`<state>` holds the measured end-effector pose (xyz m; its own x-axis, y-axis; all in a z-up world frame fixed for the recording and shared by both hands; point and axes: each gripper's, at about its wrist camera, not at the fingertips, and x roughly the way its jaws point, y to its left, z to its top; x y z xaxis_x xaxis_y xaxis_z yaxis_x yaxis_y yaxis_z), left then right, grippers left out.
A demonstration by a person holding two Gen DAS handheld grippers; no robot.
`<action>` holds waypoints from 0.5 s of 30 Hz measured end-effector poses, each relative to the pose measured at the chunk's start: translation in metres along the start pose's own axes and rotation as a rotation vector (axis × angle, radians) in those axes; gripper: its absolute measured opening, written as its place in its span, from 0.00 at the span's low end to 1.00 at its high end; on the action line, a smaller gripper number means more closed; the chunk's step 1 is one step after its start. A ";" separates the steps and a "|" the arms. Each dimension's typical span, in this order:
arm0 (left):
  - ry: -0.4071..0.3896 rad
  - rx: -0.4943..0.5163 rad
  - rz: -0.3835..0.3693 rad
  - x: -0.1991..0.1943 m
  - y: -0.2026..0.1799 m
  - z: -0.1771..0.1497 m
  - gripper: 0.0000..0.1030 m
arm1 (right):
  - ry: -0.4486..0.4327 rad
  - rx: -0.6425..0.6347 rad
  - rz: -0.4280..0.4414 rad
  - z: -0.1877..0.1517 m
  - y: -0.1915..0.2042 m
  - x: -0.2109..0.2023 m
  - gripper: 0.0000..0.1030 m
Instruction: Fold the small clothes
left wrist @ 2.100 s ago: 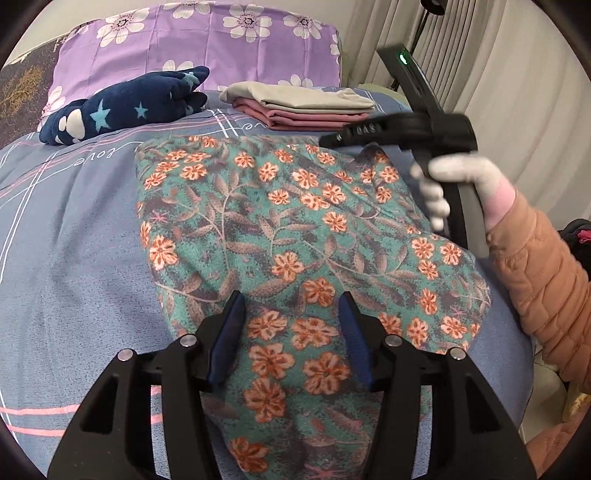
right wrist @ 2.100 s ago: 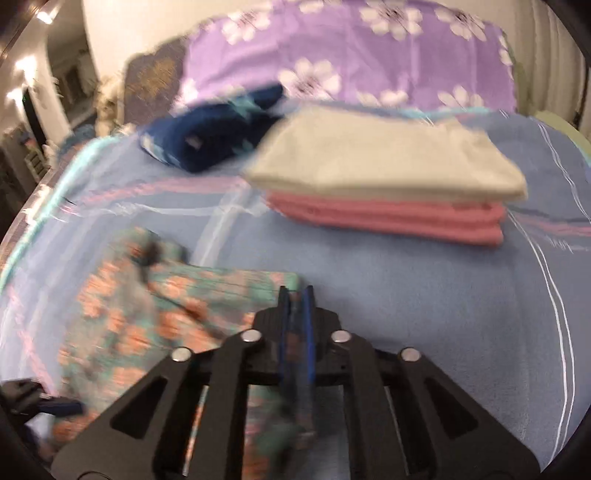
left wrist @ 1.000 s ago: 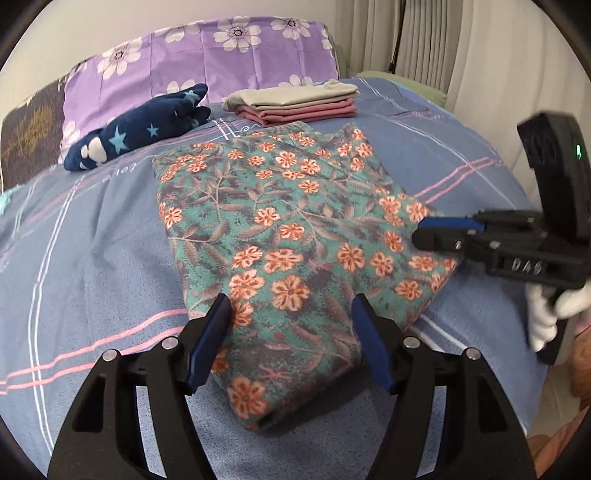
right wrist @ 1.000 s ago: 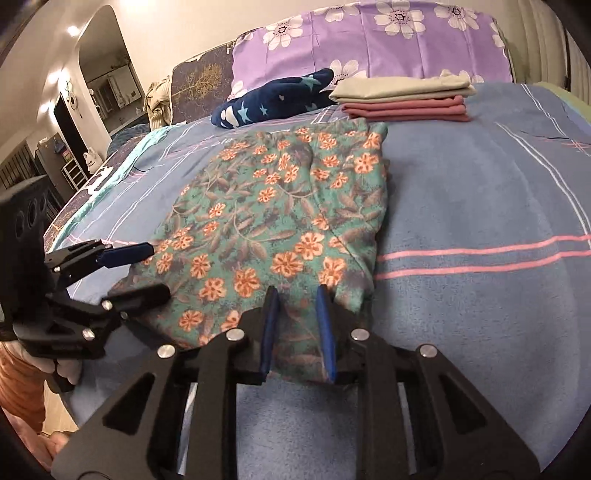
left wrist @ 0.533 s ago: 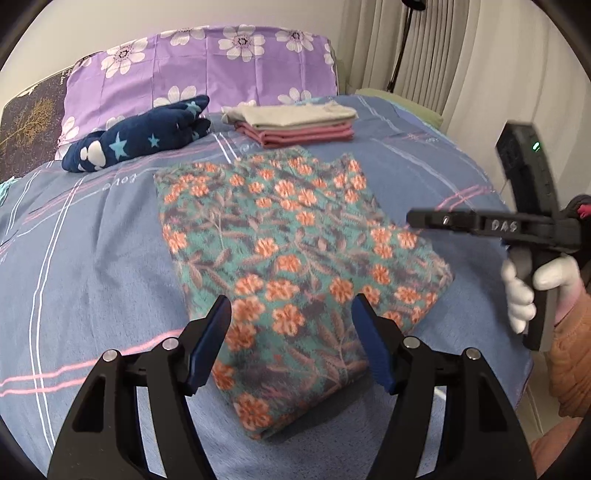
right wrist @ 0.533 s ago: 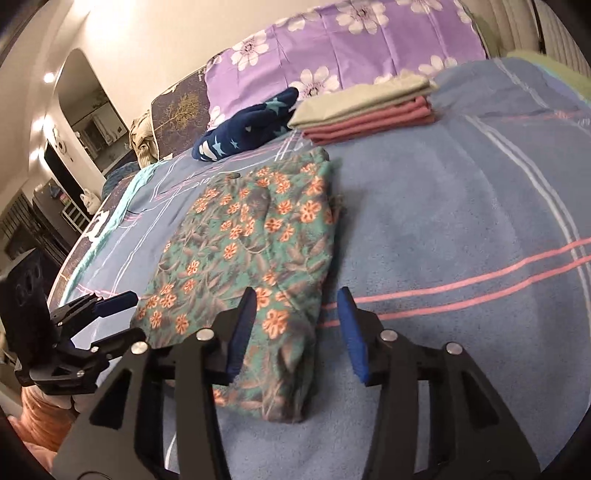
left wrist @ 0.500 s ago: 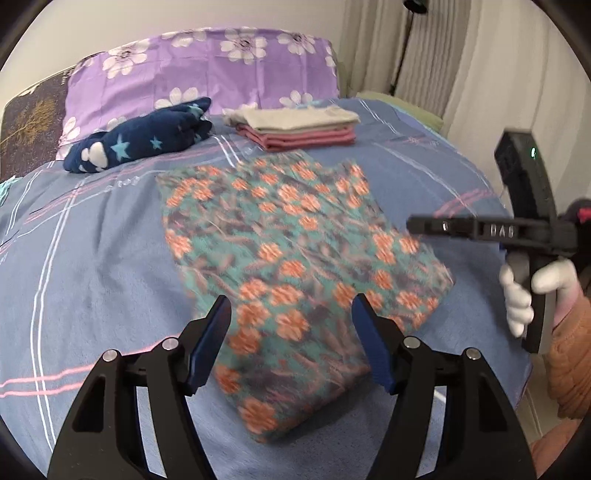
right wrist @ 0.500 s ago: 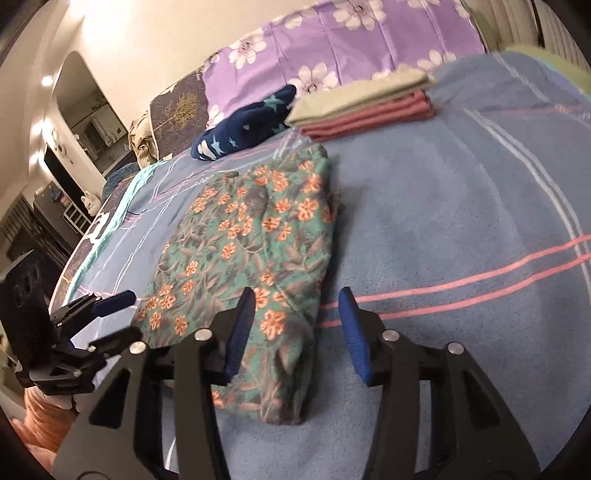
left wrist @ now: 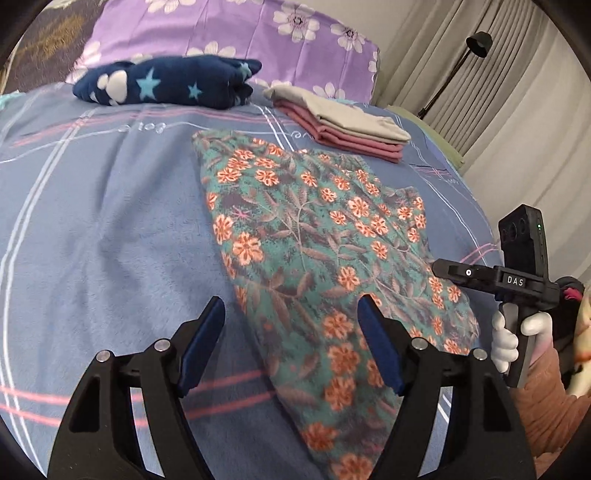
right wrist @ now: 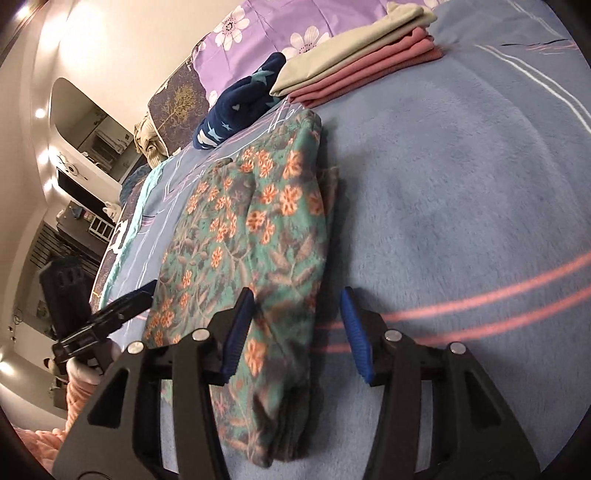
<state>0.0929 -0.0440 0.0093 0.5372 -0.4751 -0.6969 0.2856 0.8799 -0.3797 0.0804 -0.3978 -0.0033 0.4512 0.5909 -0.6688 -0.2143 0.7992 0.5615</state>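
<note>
A teal garment with orange flowers [left wrist: 317,251] lies folded lengthwise on the blue bed cover, also in the right wrist view [right wrist: 251,236]. My left gripper [left wrist: 291,343] is open and empty, low over the garment's near left edge. My right gripper [right wrist: 295,328] is open and empty, straddling the garment's near right edge. The right gripper also shows in the left wrist view [left wrist: 495,280], beside the garment's right edge. The left gripper shows at the left of the right wrist view [right wrist: 110,314].
A stack of folded pink and beige clothes [left wrist: 343,122] lies at the back right of the bed. A navy star-patterned bundle [left wrist: 166,81] lies at the back left, before a purple flowered pillow [left wrist: 229,33]. Curtains and a floor lamp [left wrist: 476,40] stand on the right.
The right gripper let go of the garment's edge and opened wide. Both grippers have dropped lower and closer to the garment's near end. The garment lies still.
</note>
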 end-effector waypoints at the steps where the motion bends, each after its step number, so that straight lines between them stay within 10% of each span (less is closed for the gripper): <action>1: 0.009 0.001 -0.005 0.005 0.001 0.003 0.72 | 0.005 0.001 0.003 0.003 0.000 0.002 0.48; 15: 0.064 -0.109 -0.195 0.055 0.033 0.044 0.73 | 0.043 -0.059 0.086 0.050 -0.008 0.043 0.50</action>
<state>0.1669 -0.0406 -0.0150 0.4280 -0.6387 -0.6395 0.2897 0.7671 -0.5724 0.1448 -0.3846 -0.0120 0.3914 0.6609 -0.6403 -0.3023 0.7496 0.5888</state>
